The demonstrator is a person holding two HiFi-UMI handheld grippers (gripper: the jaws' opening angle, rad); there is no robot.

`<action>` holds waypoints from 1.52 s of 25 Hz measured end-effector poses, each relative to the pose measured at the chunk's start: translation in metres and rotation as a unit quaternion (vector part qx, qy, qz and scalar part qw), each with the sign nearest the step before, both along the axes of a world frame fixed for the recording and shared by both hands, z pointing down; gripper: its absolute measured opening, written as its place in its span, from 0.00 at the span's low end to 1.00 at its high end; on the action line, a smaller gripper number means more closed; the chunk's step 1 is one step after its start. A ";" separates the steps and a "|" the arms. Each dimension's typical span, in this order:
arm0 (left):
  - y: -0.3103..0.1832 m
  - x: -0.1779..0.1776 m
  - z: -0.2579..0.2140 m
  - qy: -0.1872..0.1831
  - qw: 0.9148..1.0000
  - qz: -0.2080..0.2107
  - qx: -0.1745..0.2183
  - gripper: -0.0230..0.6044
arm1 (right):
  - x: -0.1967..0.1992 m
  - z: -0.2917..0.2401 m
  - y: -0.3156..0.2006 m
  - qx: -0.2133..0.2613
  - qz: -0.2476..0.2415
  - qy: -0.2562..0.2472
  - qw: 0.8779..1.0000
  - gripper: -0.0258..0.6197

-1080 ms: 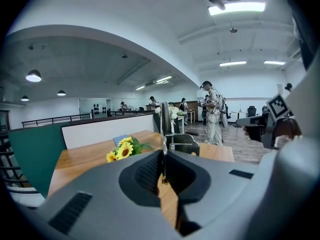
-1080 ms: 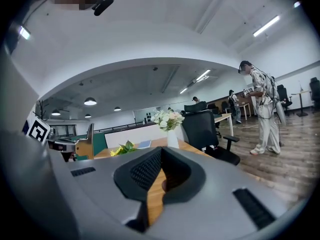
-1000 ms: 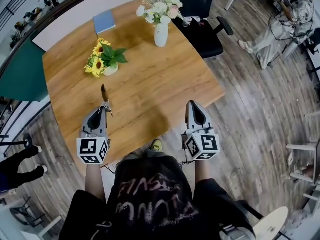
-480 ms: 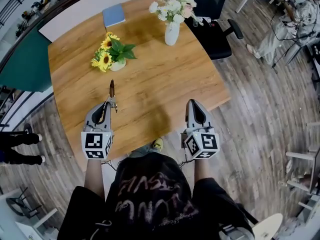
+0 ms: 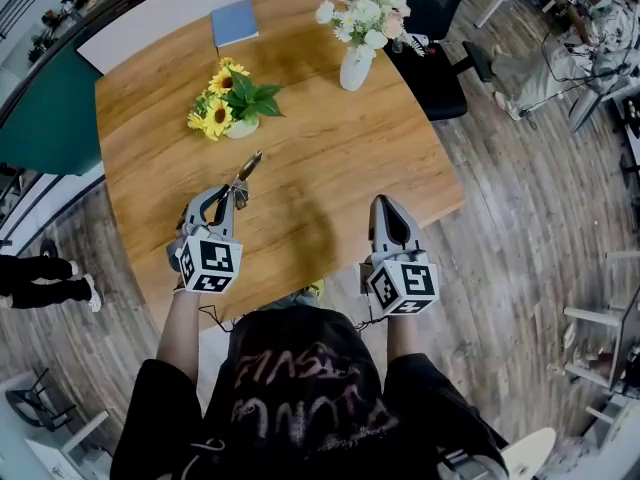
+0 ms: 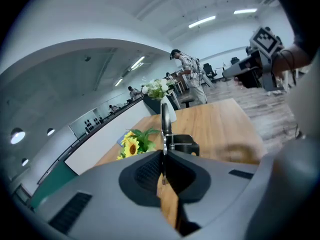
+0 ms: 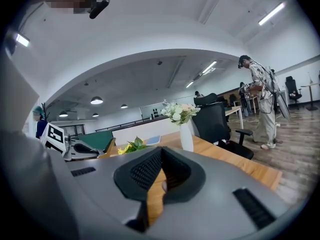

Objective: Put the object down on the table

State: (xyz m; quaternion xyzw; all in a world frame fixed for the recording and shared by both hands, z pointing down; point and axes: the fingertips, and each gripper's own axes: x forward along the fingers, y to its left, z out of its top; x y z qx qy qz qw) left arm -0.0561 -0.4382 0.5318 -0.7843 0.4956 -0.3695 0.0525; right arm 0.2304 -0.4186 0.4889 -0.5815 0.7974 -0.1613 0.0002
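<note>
A thin dark metal object [image 5: 248, 166] with a black block on it [image 6: 183, 145] sticks out of my left gripper [image 5: 236, 190], which is shut on its slim end [image 6: 164, 119]. It hangs over the near left part of the wooden table [image 5: 330, 158], tilted up and to the right in the head view. Whether it touches the wood I cannot tell. My right gripper [image 5: 385, 205] is over the table's near edge, its pads together with nothing between them [image 7: 161, 154].
A small pot of sunflowers [image 5: 228, 110] stands just beyond the held object. At the table's far side are a white vase of pale flowers [image 5: 360, 28] and a blue book [image 5: 234, 21]. A black office chair [image 5: 440, 28] sits behind, and a person [image 5: 600, 28] stands far right.
My left gripper has rolled and moved forward and lower toward the table, so the held object now leans to the right. The right gripper has shifted only slightly.
</note>
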 end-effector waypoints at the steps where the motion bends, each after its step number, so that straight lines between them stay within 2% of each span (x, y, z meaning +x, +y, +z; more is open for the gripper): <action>1: -0.004 0.000 0.004 -0.019 1.000 0.007 -0.001 0.06 | -0.003 0.000 -0.001 -0.001 -0.001 0.001 1.000 0.05; 5: -0.016 0.003 0.031 -0.095 0.994 0.044 -0.012 0.06 | -0.014 0.002 -0.009 -0.005 -0.005 0.002 1.000 0.05; 11: -0.026 0.003 0.083 -0.155 0.982 0.086 -0.058 0.06 | -0.029 0.010 -0.013 -0.016 -0.007 0.011 1.000 0.05; 19: -0.034 0.003 0.132 -0.238 0.959 0.131 -0.087 0.06 | -0.031 0.021 -0.012 -0.034 -0.003 0.018 0.999 0.05; 28: -0.031 0.011 0.164 -0.274 0.941 0.167 -0.106 0.07 | -0.025 0.029 -0.012 -0.047 0.012 0.022 0.999 0.05; 33: -0.027 0.013 0.169 -0.277 0.939 0.173 -0.109 0.07 | -0.028 0.032 -0.014 -0.050 0.009 0.021 0.998 0.05; 38: -0.019 0.014 0.176 -0.280 0.935 0.177 -0.124 0.12 | -0.033 0.031 -0.013 -0.049 0.001 0.023 0.999 0.05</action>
